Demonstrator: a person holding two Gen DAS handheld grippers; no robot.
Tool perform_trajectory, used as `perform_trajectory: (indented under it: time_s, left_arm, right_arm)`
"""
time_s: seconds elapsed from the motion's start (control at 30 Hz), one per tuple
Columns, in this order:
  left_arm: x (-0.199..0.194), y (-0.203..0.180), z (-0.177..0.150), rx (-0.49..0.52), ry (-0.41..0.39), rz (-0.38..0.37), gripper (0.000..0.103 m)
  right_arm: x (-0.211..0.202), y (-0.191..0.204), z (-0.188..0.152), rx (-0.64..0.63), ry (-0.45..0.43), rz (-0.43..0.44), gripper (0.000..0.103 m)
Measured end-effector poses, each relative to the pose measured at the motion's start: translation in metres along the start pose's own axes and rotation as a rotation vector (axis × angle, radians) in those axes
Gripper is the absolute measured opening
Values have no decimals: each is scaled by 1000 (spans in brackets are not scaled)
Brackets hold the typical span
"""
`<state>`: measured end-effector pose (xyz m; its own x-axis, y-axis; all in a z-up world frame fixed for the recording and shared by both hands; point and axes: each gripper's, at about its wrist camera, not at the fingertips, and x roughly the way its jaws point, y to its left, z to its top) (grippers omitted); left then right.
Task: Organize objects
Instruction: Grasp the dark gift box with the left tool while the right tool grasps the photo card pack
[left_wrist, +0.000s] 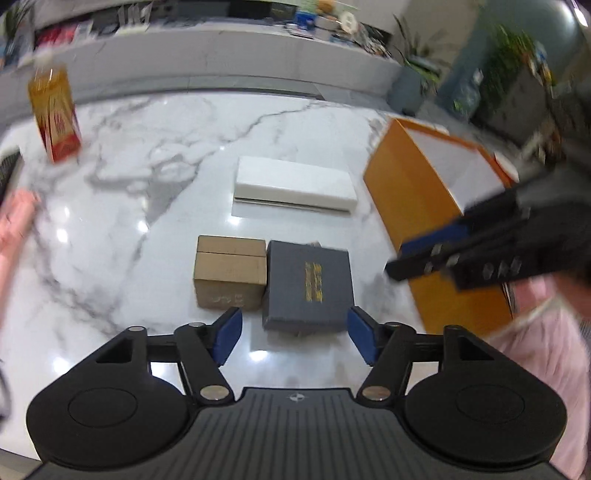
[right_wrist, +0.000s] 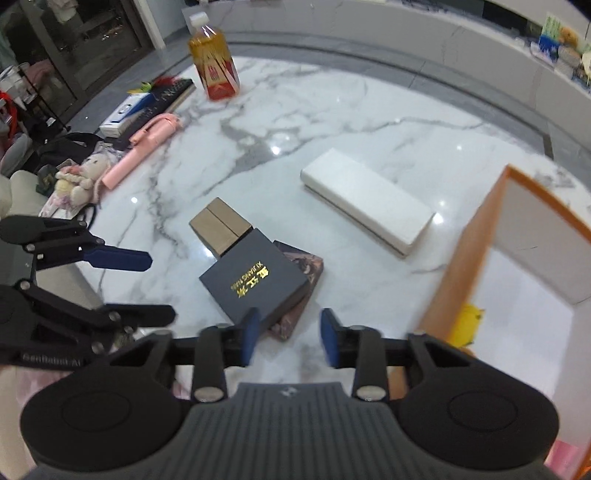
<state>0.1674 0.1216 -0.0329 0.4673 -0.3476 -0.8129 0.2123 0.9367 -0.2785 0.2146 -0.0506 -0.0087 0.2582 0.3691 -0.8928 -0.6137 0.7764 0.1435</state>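
A dark grey box with gold lettering (left_wrist: 308, 284) (right_wrist: 255, 282) lies on the marble table (left_wrist: 147, 192), resting on a patterned flat box (right_wrist: 304, 284). A small cardboard box (left_wrist: 231, 273) (right_wrist: 219, 229) touches its side. My left gripper (left_wrist: 295, 334) (right_wrist: 160, 288) is open, its blue pads flanking the dark box's near edge without pressing it. My right gripper (right_wrist: 290, 332) (left_wrist: 397, 260) is open too, with nothing between its pads; its left pad is close to the dark box's near corner. An open orange box (left_wrist: 406, 192) (right_wrist: 461, 258) stands to the right.
A long white box (left_wrist: 295, 184) (right_wrist: 369, 206) lies behind the small boxes. A bottle of amber drink (left_wrist: 55, 110) (right_wrist: 214, 70) stands far left. A pink tube (right_wrist: 144, 147), a plush toy (right_wrist: 83, 177) and books crowd the table's left edge. Something yellow (right_wrist: 467, 325) lies inside the orange box.
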Motion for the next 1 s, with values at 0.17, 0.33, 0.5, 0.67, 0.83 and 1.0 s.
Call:
perform_trajectory:
  time_s: [0.17, 0.33, 0.5, 0.67, 0.83, 1.0]
  left_arm:
    - [34, 41, 4, -246, 27, -95, 78]
    - [58, 57, 5, -347, 83, -189, 78]
    - [72, 60, 3, -378, 101, -257, 79]
    - [64, 63, -1, -405, 63, -279, 60]
    - [28, 55, -2, -349, -14, -223, 44]
    - [-13, 39, -2, -246, -49, -68, 43]
  right_arm:
    - [35, -8, 12, 50, 49, -16, 26]
    - [48, -12, 16, 51, 69, -3, 20]
    - [51, -13, 16, 37, 82, 11, 17]
    - [51, -15, 15, 31, 81, 12, 17]
    - [49, -16, 13, 49, 90, 16, 18]
    - [53, -9, 11, 79, 89, 29, 31]
